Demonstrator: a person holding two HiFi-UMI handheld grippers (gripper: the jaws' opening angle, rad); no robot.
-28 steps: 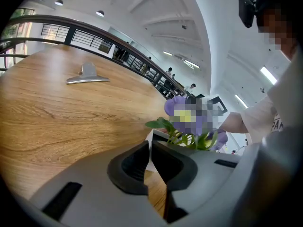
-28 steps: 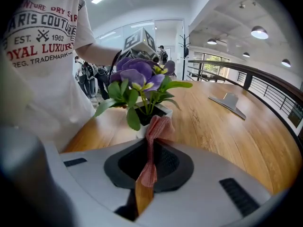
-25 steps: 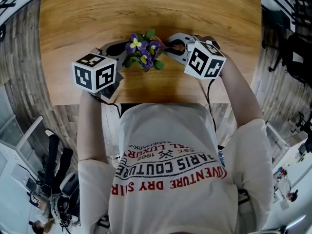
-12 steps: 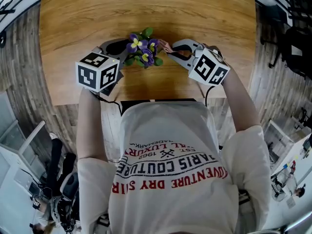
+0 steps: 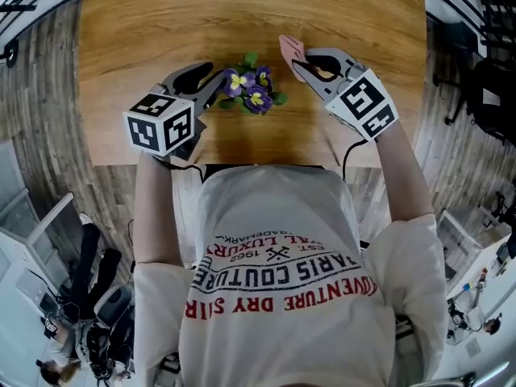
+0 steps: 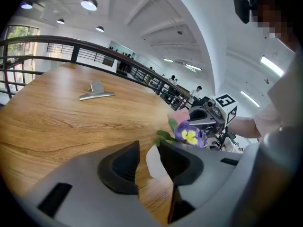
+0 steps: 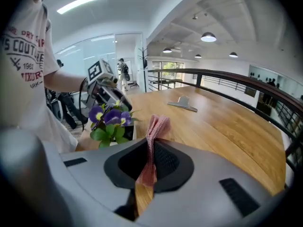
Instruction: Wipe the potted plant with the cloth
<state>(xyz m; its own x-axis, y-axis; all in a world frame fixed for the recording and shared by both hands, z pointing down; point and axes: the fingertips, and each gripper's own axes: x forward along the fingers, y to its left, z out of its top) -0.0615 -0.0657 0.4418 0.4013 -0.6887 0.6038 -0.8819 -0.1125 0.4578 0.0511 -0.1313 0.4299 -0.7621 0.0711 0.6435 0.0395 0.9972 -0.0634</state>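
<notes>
Your right tool (image 5: 305,61), pinching the pink cloth (image 5: 290,48), hangs just upper right of the potted plant (image 5: 255,97), mid-frame on the desk (image 5: 161,22) — your left tool (image 5: 211,85), just opening, the white pot (image 6: 154,163) ahead of its gap, flanks the plant's left.

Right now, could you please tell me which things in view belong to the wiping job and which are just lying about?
Part of the job:
potted plant with purple flowers;
pink cloth, pinched in the right gripper;
left gripper, jaws just been opening, the plant's pot showing in their gap, not gripped.

Just lying about:
silver metal clip on the wooden table, far from the plant.
</notes>
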